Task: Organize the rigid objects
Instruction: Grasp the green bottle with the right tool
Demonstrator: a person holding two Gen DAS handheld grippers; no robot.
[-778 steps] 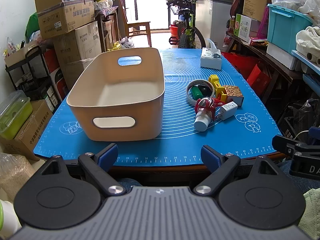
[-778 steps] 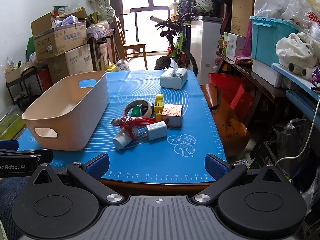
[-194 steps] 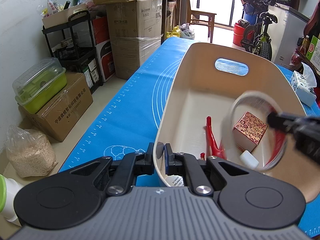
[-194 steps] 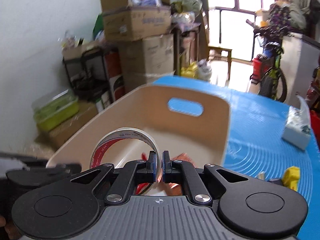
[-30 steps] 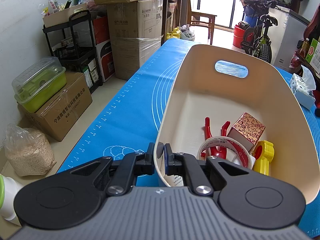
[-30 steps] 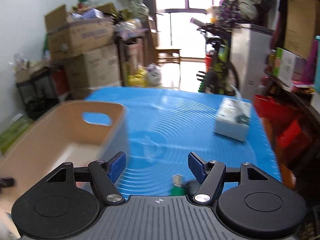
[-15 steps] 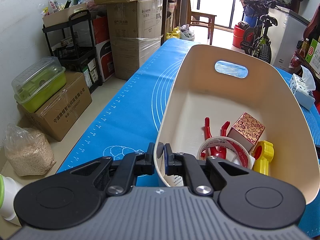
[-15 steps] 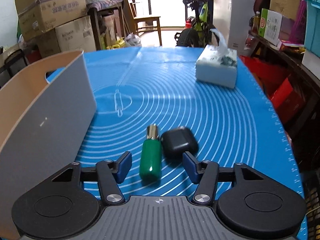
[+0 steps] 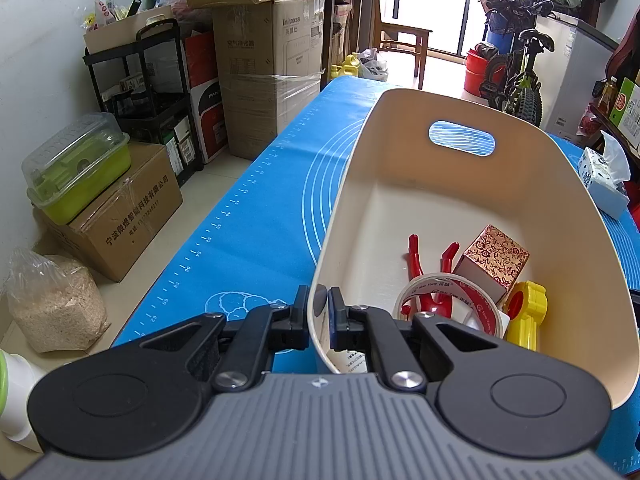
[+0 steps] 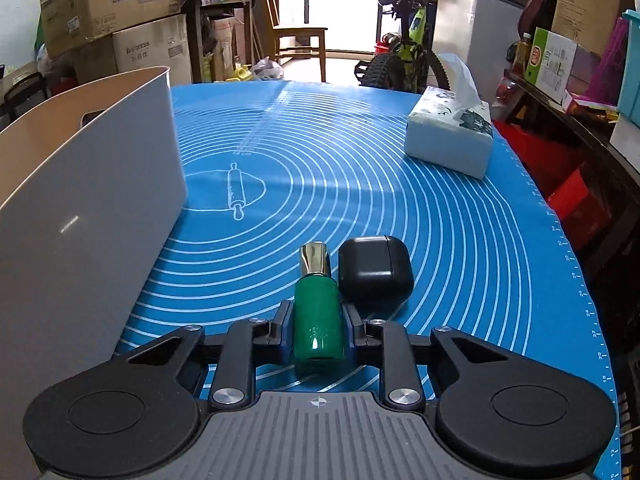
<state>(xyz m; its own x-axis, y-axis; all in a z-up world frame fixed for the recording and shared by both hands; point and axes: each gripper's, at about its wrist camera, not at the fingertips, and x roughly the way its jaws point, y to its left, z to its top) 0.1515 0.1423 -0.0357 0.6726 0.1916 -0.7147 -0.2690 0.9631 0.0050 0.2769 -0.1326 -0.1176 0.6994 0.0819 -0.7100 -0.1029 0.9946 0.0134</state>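
The beige bin [image 9: 460, 184] stands on the blue mat [image 10: 440, 220]. My left gripper [image 9: 319, 312] is shut on the bin's near wall. Inside lie a tape roll [image 9: 472, 292], a red figure [image 9: 416, 256], a patterned box [image 9: 496, 256] and a yellow toy [image 9: 524, 312]. In the right wrist view a green bottle [image 10: 318, 304] with a gold cap lies on the mat beside a black case [image 10: 374, 268]. My right gripper [image 10: 318, 328] is closing, and its pads press both sides of the bottle. The bin's outer wall [image 10: 92, 208] rises at its left.
A tissue box [image 10: 450, 140] sits at the mat's far right. Cardboard boxes [image 9: 264, 60], a black shelf [image 9: 140, 92] and a green-lidded container [image 9: 76, 172] crowd the floor left of the table. A bicycle [image 10: 404, 56] and a chair [image 10: 296, 36] stand beyond the far edge.
My right gripper sank toward the mat over the green bottle, and its jaws narrowed from wide open to touching the bottle. The left gripper and the bin stayed still.
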